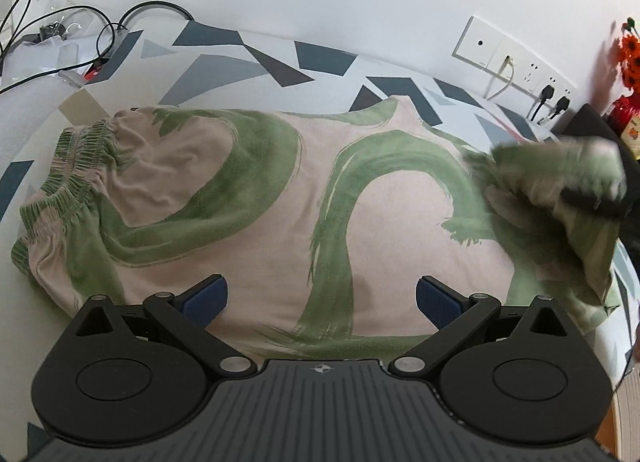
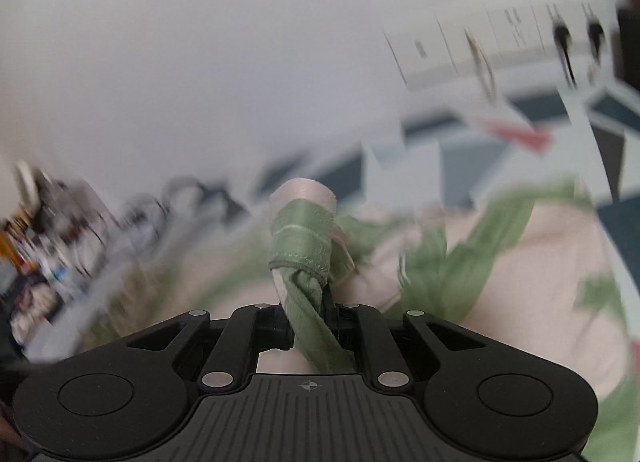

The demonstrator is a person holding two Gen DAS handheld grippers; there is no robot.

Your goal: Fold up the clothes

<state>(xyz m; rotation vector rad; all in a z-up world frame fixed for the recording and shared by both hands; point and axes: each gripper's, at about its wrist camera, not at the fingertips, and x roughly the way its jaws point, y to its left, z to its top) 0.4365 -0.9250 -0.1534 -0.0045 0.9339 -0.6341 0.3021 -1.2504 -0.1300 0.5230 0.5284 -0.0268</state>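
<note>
On the patterned bed (image 1: pixel 256 58) I see the shorts (image 1: pixel 248 198) mostly flat, folding barely begun. Right tool (image 2: pixel 308 302) pinches the hem (image 2: pixel 302 238), lifted; left tool (image 1: pixel 322 300) hovers spread.

I am looking at one garment (image 1: pixel 280 202) — pale pink fabric with broad green brush-stroke swirls — lying spread flat across the surface. Its gathered, elastic edge (image 1: pixel 60 182) is sitting bunched at the left end, striped in green and pink. At the right end, a corner of the cloth (image 1: pixel 560 178) is being lifted off the surface, hanging in loose folds and blurring in the left wrist view. In the right wrist view I am seeing that same hemmed end (image 2: pixel 304 238) standing up as a twisted, rolled bunch — green band over pink — with the rest of the fabric trailing below it.
</note>
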